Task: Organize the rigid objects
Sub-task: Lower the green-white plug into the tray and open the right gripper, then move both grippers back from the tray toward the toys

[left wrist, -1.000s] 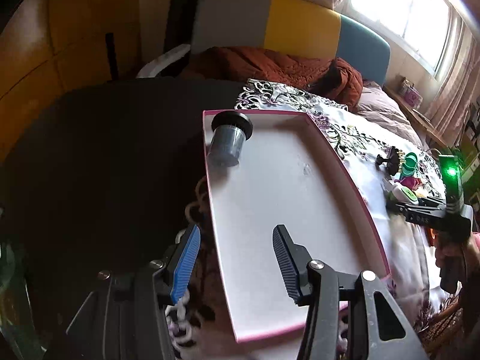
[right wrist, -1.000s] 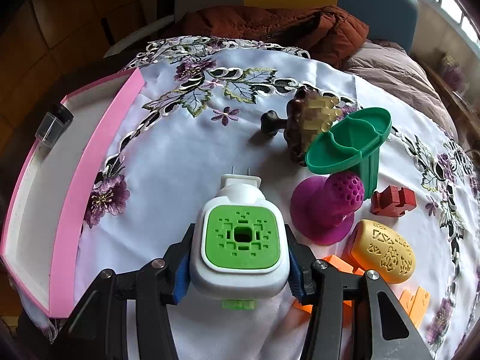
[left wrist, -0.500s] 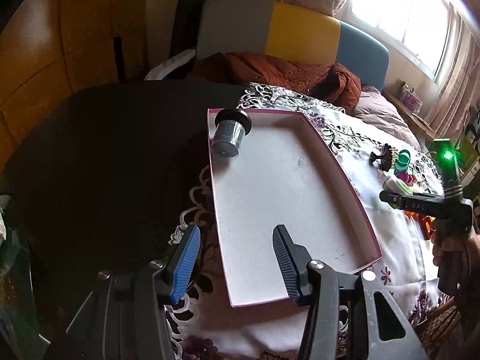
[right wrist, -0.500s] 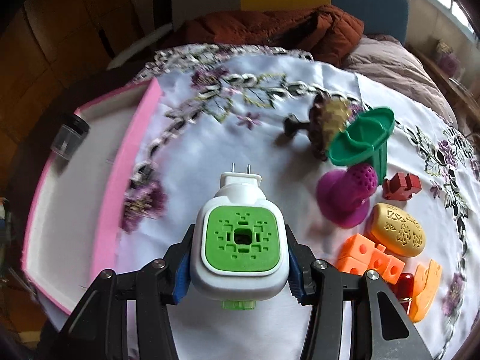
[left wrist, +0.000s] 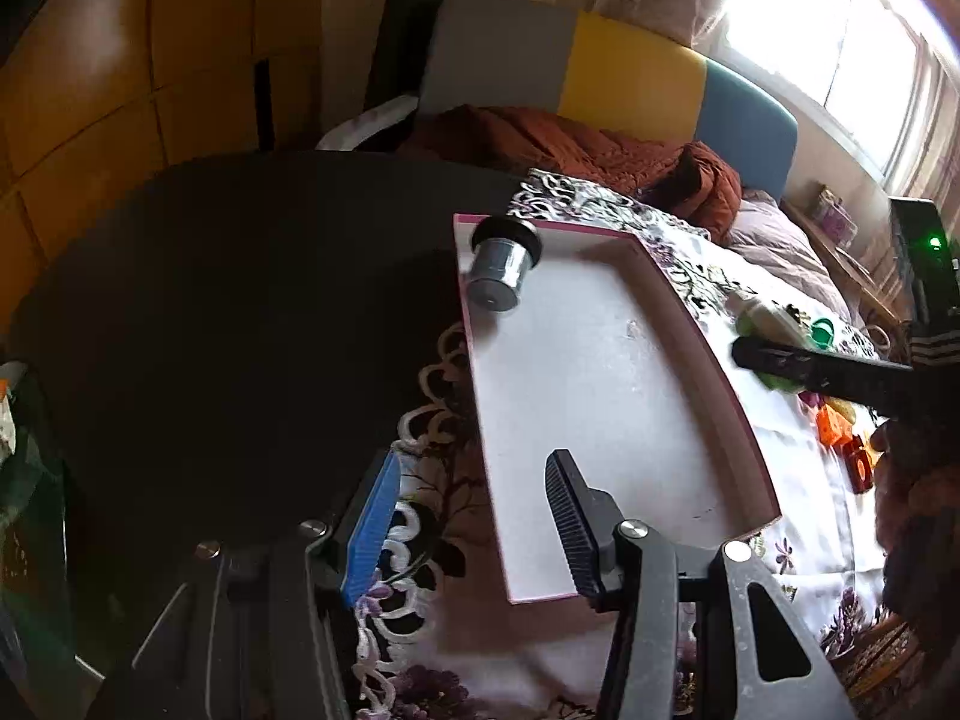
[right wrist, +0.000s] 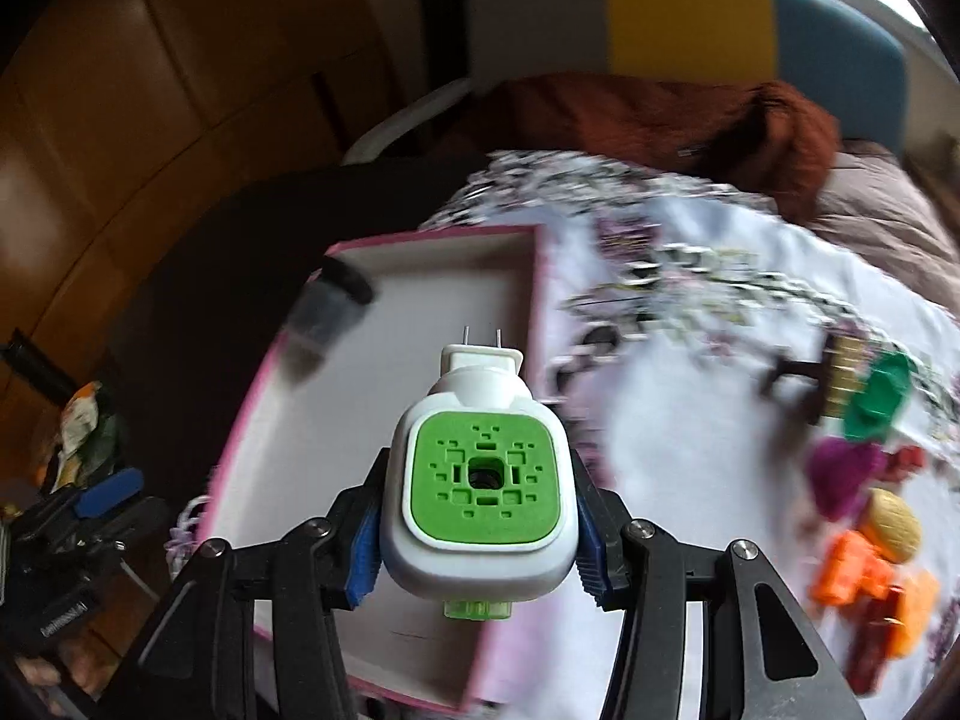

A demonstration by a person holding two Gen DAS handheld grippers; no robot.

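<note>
Blurred tablecloth (right wrist: 690, 420); right tool (right wrist: 480, 525) gripping, seemingly, plug-in device (right wrist: 480, 474).

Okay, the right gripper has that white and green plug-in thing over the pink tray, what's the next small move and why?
Probably lower the right gripper and release: the plug-in device is clamped above the pink tray, whose white floor is bare apart from the small jar in the far corner.

The right hand-held gripper (right wrist: 480, 546) clamps a white plug-in device with a green square face (right wrist: 480, 468), its two metal prongs pointing away. Beneath and beyond the device lies a pink-walled white tray (right wrist: 534, 300), with a blurred dark-capped clear vial (right wrist: 324, 312) in the tray's far left corner. Right of the tray, small coloured toys (right wrist: 864, 480) sit clustered on the floral cloth (right wrist: 690, 420).
</note>
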